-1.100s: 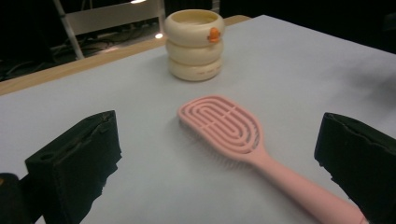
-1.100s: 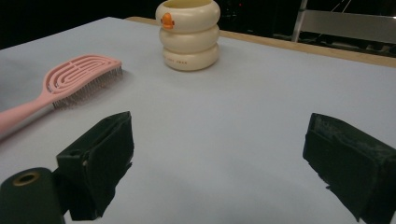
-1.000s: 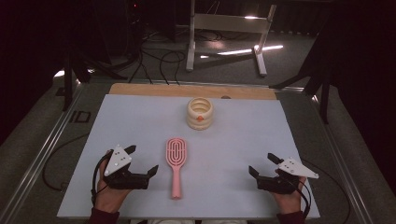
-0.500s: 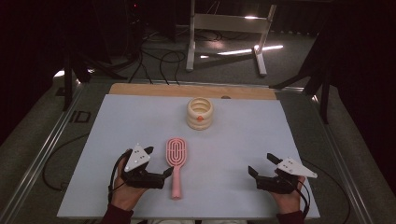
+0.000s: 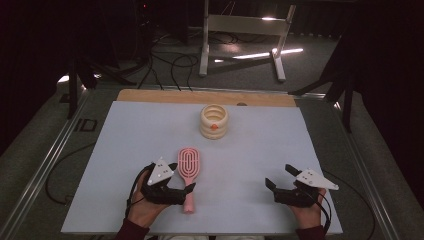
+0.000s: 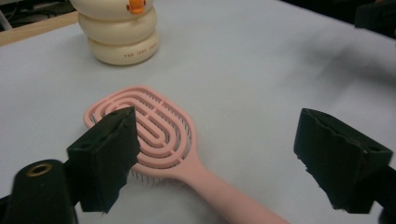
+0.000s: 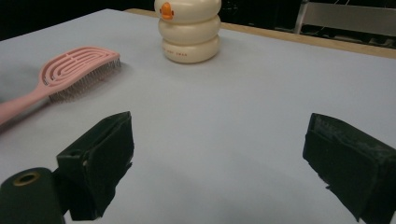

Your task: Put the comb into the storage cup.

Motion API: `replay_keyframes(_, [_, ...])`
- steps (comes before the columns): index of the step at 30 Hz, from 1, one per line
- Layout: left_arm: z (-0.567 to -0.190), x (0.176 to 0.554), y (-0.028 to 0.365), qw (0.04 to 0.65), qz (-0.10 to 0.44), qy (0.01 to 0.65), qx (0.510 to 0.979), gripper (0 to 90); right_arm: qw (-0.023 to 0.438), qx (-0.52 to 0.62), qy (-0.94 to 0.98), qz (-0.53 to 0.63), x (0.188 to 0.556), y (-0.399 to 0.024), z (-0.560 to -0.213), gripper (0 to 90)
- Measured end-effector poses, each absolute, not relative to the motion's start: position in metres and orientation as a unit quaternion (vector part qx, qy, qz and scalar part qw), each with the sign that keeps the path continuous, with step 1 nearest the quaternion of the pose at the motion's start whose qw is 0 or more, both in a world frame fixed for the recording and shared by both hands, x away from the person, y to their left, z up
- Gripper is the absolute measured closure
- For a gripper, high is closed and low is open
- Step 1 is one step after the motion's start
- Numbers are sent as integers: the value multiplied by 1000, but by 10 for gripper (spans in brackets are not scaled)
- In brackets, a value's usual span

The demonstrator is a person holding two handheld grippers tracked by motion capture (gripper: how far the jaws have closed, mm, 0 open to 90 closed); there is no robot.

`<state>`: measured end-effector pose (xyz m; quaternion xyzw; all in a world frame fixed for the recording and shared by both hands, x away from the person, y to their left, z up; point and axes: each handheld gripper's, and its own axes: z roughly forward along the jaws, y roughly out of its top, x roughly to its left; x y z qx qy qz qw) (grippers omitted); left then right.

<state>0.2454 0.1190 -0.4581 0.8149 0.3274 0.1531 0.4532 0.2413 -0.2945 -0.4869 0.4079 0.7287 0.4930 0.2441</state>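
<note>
Behind the pink hairbrush [image 5: 188, 168], a cream ribbed container [image 5: 214, 121] stands closed.

The one piece of lettering stands on the cream-coloured stacked-ring container [image 6: 122, 35], the one with the orange duck bill on its front. In the left gripper view a single short line of small dark capitals runs along its lowest ring, just under the bulge; it looks like three short words, but the letters are too small and soft to make out. In the right gripper view the same line shows on that container [image 7: 189, 32], again on the bottom ring, and is no clearer there. From the high view the print cannot be seen as letters at all.
</note>
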Motion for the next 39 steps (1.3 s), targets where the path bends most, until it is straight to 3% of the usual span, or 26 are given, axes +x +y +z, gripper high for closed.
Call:
replay_keyframes(4, [-463,246,112,444,146,322,823,222,243,406,731,492,242,-294,-487,85])
replay_keyframes(12, [-471,250,107,436,116,326,831,551,243,406,731,492,242,-294,-488,86])
replay_keyframes(21, [-482,256,99,416,102,343,836,799,246,404,732,491,242,-293,-487,85])
replay_keyframes(22, [-483,256,98,413,101,344,838,868,246,404,732,490,242,-294,-487,85])
replay_keyframes(39, [-498,259,80,353,89,349,863,900,245,405,731,491,242,-294,-488,86])
